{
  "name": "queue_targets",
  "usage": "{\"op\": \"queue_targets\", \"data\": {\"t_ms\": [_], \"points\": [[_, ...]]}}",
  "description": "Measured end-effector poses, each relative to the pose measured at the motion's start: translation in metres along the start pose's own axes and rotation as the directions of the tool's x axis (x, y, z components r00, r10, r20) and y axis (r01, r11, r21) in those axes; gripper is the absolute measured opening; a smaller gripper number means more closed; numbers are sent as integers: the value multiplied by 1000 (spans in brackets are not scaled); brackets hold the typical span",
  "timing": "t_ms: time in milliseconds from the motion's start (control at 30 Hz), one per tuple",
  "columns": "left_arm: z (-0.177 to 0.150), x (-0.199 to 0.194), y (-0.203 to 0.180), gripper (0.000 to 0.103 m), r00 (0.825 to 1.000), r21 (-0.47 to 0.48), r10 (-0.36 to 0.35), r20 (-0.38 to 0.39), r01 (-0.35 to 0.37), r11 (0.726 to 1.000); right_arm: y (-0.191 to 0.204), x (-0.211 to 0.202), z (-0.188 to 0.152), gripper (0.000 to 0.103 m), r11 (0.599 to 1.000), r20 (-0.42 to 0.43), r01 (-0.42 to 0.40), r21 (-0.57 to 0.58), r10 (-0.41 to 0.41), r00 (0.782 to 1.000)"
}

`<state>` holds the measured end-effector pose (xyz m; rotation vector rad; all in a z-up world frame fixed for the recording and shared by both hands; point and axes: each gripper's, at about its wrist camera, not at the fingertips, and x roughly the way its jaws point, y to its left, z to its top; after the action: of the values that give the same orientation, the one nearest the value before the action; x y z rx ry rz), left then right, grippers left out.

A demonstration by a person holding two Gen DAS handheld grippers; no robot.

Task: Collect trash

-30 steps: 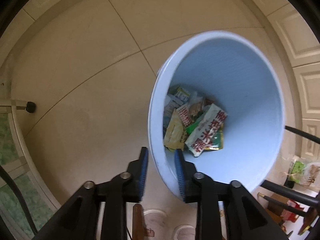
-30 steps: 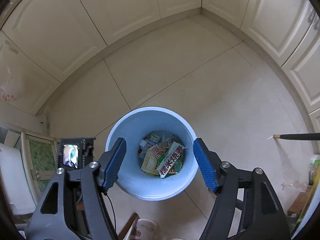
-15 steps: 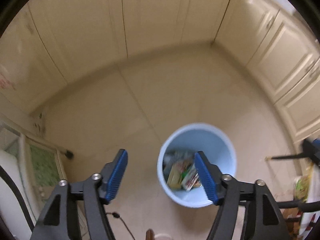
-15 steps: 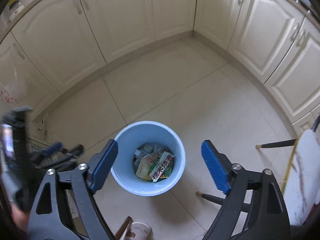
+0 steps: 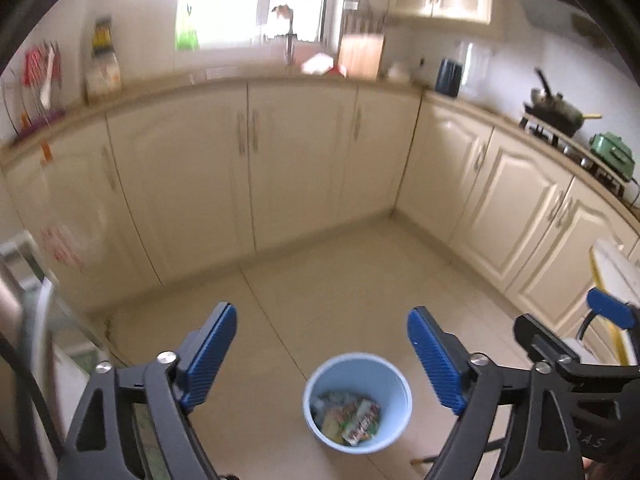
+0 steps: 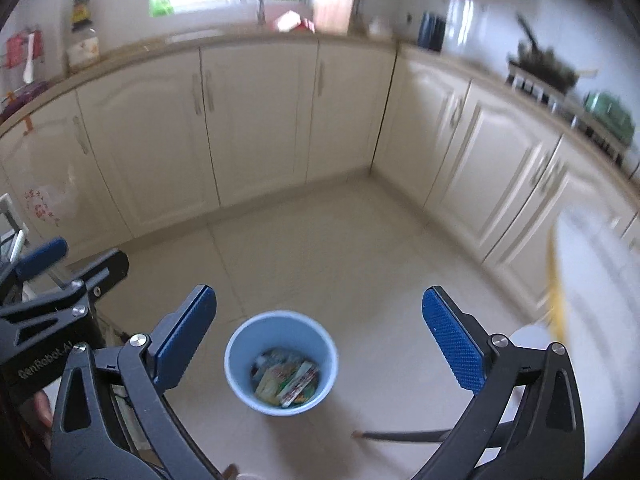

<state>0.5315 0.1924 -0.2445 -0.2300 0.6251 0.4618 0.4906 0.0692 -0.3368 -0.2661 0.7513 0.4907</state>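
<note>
A light blue bin (image 5: 360, 372) stands upright on the tiled floor, holding several snack wrappers (image 5: 348, 420). My left gripper (image 5: 320, 316) hangs high above it, jaws opening, nothing between its blue pads (image 5: 208, 356). In the right wrist view the same bin (image 6: 280, 332) and its wrappers (image 6: 286, 380) lie below my right gripper (image 6: 318, 294), whose jaws are also opening on nothing. Each gripper shows at the edge of the other's view: the right one (image 5: 560, 352) and the left one (image 6: 60, 292).
Cream cabinets (image 5: 296, 168) line the far and right walls under a counter with a sink tap (image 5: 289, 36) and a wok on a stove (image 5: 554, 110). A dark chair leg (image 6: 404, 436) lies on the floor near the bin. A white, yellow-edged surface (image 6: 592, 280) stands at the right.
Both grippers have risen well above the bin and tilted up towards the cabinets. The left jaws, which straddled the bin's rim, have come off it. Both pairs of jaws have widened.
</note>
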Motion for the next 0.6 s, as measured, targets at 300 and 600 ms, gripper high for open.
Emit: {"op": "queue_targets", "data": {"t_ms": [300, 600], "points": [[-28, -140, -63, 100, 975, 50, -110, 193, 102, 994, -30, -138, 26, 103, 999, 226, 54, -5, -52, 973], [-49, -270, -104, 102, 927, 120, -222, 304, 194, 974, -82, -261, 19, 103, 997, 298, -17, 76, -6, 954]]}}
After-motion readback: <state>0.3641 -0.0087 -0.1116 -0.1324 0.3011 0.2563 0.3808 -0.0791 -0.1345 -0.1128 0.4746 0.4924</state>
